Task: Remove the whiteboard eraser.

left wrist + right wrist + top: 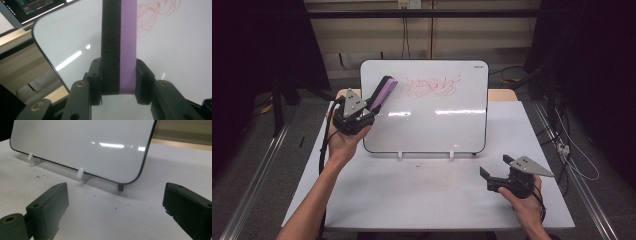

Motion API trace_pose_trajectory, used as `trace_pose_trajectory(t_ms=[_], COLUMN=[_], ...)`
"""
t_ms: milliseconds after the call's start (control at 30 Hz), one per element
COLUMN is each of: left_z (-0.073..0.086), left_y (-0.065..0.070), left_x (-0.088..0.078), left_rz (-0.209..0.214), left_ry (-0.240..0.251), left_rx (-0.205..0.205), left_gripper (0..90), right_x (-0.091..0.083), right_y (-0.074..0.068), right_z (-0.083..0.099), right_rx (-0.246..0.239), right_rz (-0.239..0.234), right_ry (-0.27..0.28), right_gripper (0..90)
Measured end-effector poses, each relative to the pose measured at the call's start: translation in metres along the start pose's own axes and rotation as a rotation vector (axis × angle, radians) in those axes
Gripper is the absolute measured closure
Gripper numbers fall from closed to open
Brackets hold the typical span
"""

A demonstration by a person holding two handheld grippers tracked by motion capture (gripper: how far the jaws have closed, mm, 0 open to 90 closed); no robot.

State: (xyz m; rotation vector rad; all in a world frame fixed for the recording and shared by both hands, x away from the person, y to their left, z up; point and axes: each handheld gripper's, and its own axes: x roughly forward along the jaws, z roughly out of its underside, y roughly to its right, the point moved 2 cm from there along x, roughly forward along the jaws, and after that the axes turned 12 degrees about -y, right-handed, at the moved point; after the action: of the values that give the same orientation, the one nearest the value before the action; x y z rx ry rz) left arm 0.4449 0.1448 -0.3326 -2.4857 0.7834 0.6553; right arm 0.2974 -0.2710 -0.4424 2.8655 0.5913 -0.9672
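standing across the high view, the white surface [427, 195] carries a whiteboard [437, 125] propped upright on small white feet toward twelve o'clock. red scribbles [429, 86] mark the board's upper part, around one o'clock from the left hand. the board's lower half is bare and catches strip reflections of light. small dark specks lie on the surface in front of the board's feet.

the left claw [371, 107] is raised at about ten o'clock of the surface, in front of the board's left edge. its jaws are closed tight on an eraser [119, 47], a long block with a purple body and a black felt face, pointing up toward the scribbles; its tip sits just beside them.

the right claw [494, 166] rests low at about four o'clock, near the board's lower right corner, jaws spread wide and holding nothing.
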Motion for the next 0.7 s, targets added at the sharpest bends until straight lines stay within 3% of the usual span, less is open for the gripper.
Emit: trace_pose_trajectory(t_ms=[100, 300, 700], left_z=[0.003, 0.016, 0.021], left_y=[0.005, 0.03, 0.065], left_x=[-0.001, 0.001, 0.006], left_rz=[0.012, 0.058, 0.147], left_ry=[0.004, 0.01, 0.039], left_rx=[-0.006, -0.025, -0.022], left_gripper=[64.1, 64.0, 64.0], right_x=[0.0, 0.003, 0.018], right_y=[-0.004, -0.015, -0.043], right_z=[-0.004, -0.017, -0.05], right_rx=[-0.012, -0.05, -0.03], right_rz=[-0.011, -0.046, -0.16], right_ry=[-0.006, -0.015, 0.044], right_gripper=[6.3, 6.2, 7.8])
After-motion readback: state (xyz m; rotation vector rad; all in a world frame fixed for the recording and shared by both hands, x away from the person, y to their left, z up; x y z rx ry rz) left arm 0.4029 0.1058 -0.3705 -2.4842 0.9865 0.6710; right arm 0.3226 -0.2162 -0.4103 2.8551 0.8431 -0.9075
